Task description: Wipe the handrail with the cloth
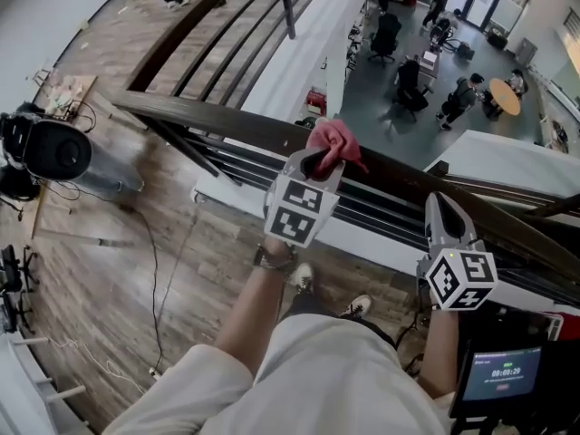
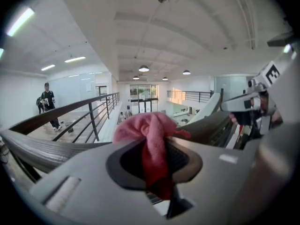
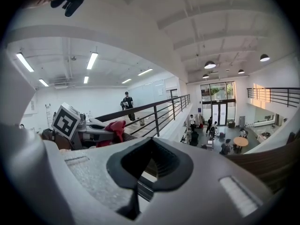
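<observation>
A pink-red cloth (image 1: 335,143) bunches out of my left gripper (image 1: 319,159), whose jaws are shut on it. The cloth sits on top of the dark wooden handrail (image 1: 227,120), which runs from the left to the lower right of the head view. In the left gripper view the cloth (image 2: 151,130) fills the gap between the jaws, with the handrail (image 2: 44,146) beneath it. My right gripper (image 1: 441,208) hangs to the right, close above the handrail, its jaws shut with nothing in them. The right gripper view shows the cloth (image 3: 114,127) and the left gripper (image 3: 96,125) at its left.
Dark horizontal bars (image 1: 272,166) run below the handrail. Beyond it is a drop to a lower floor with people and a round table (image 1: 504,96). A black speaker-like device (image 1: 50,148) sits at left, a small screen (image 1: 501,372) at lower right, and a cable (image 1: 154,270) lies on the wooden floor.
</observation>
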`<action>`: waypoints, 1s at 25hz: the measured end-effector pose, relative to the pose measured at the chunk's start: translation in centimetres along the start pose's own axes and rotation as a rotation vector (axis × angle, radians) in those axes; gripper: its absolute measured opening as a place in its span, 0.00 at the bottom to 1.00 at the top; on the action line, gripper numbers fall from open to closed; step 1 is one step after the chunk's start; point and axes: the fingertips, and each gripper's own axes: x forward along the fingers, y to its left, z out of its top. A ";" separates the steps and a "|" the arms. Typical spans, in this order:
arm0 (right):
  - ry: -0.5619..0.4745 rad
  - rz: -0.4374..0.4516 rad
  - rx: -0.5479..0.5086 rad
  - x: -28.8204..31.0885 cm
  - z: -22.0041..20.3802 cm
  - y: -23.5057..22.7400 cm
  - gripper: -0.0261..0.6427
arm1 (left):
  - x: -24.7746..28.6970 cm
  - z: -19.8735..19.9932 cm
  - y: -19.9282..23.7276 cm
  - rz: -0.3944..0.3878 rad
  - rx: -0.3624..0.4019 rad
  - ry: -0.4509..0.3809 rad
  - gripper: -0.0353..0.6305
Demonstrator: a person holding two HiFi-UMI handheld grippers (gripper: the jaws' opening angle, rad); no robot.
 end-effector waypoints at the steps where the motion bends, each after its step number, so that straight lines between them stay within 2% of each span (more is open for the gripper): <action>1: -0.001 -0.001 -0.003 0.3 0.2 0.3 0.04 | -0.2 0.0 0.6 -0.003 -0.014 -0.001 0.20; 13: -0.011 0.034 0.003 4.2 2.1 4.7 0.04 | -2.1 -0.7 7.4 0.010 -0.069 -0.018 0.20; 18: -0.001 0.041 -0.007 5.2 3.1 6.2 0.04 | -2.7 0.0 8.5 0.001 -0.071 -0.020 0.20; 25: 0.000 0.045 0.000 7.1 1.6 9.4 0.04 | -4.6 -2.6 14.0 0.070 -0.046 -0.001 0.20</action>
